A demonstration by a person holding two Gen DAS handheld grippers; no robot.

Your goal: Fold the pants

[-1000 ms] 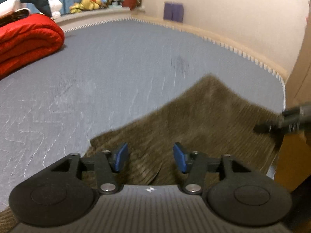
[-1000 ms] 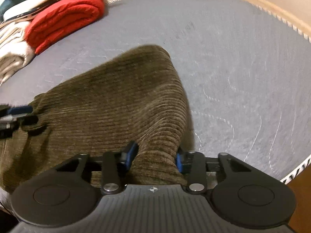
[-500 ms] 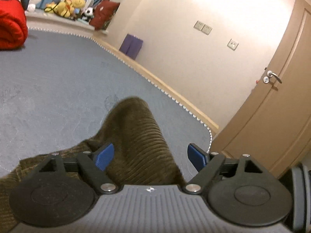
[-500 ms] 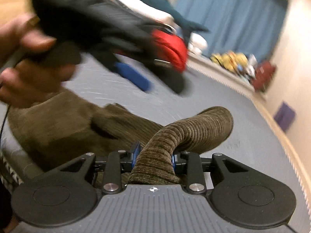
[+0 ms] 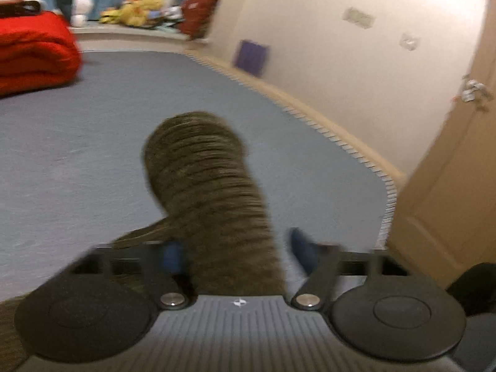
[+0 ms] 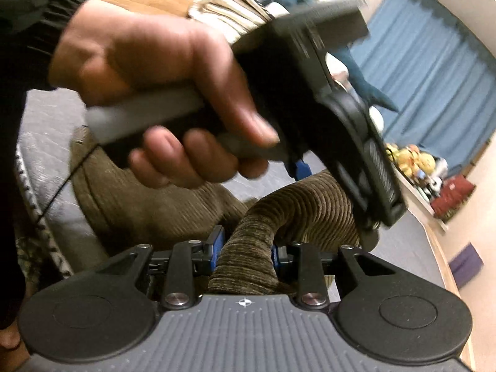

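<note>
Two close wrist views, angled down over the bed, both sharing the pants.

A red blanket is being kept folded at the far left of the grey mattress. Stuffed toys are being piled on the ledge under the blue curtain. A purple box is being leaned against the wall, and a wooden door is being shown at the right.

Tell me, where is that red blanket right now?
In the left wrist view the folded red blanket lies at the far left of the grey bed, beyond the brown pants, below the soft toys.
</note>
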